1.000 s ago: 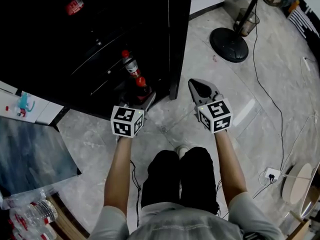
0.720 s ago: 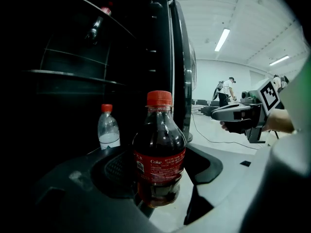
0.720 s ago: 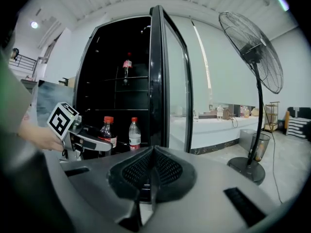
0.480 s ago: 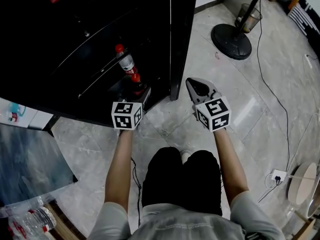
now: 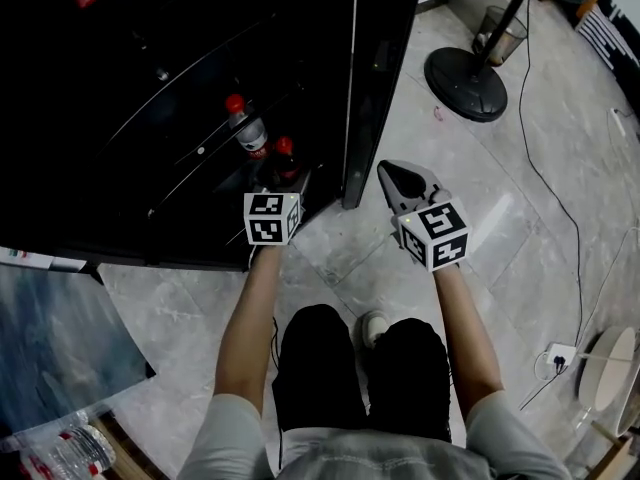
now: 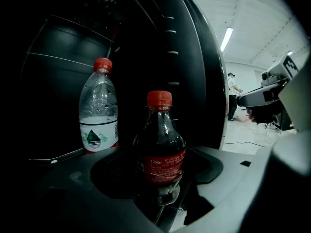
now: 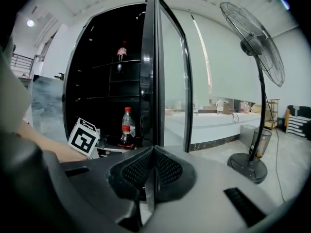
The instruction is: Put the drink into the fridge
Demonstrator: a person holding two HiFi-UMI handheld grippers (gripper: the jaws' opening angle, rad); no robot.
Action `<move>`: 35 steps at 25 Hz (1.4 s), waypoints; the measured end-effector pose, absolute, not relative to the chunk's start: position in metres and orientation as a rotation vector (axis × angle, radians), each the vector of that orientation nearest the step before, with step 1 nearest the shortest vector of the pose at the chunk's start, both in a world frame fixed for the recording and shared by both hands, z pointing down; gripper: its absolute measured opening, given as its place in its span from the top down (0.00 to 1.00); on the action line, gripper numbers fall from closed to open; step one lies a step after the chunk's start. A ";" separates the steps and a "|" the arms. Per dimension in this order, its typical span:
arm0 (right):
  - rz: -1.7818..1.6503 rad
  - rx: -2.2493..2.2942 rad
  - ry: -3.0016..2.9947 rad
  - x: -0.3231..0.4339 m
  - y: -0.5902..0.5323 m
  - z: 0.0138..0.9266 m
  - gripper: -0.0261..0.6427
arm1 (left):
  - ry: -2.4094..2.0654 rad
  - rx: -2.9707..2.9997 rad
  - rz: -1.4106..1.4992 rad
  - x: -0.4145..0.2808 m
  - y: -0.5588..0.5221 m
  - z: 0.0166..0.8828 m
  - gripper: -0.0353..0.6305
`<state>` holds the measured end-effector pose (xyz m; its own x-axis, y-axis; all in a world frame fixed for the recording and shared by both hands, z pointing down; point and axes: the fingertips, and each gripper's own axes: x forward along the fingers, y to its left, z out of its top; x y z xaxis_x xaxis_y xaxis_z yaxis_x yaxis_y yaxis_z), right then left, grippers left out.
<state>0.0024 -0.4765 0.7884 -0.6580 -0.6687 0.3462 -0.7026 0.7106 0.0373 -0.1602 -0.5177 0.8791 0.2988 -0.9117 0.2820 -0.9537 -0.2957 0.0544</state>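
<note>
Cola bottle [image 6: 159, 147] upright, cap up, clamped in left tongs [image 6: 158, 201]; right tongs [image 7: 151, 177] clenched, empty.

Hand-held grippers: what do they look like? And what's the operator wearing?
Both look alike: the left hand-held gripper and right hand-held gripper have grey moulded bodies, each carrying a white cube with black square markers. The right one's pads are black with a dotted mesh texture. The person wears a grey short-sleeved top and black trousers.

Cola bottle [image 6: 161, 147] base behind left gripper [image 6: 160, 191]
</note>
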 end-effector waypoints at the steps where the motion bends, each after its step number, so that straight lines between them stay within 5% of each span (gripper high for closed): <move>1: 0.147 1.074 -2.583 0.001 -0.477 0.790 0.96 | -1.715 2.356 0.283 -0.161 -0.522 0.881 0.50; 35: 0.101 1.143 -2.614 0.004 -0.419 0.751 0.96 | -1.655 2.387 0.348 -0.171 -0.474 0.881 0.47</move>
<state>0.0038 -0.4193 0.7510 -0.6453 -0.7081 0.2868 -0.7281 0.6836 0.0496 -0.1712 -0.4743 0.8812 0.3395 -0.8870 0.3131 -0.9380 -0.3442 0.0422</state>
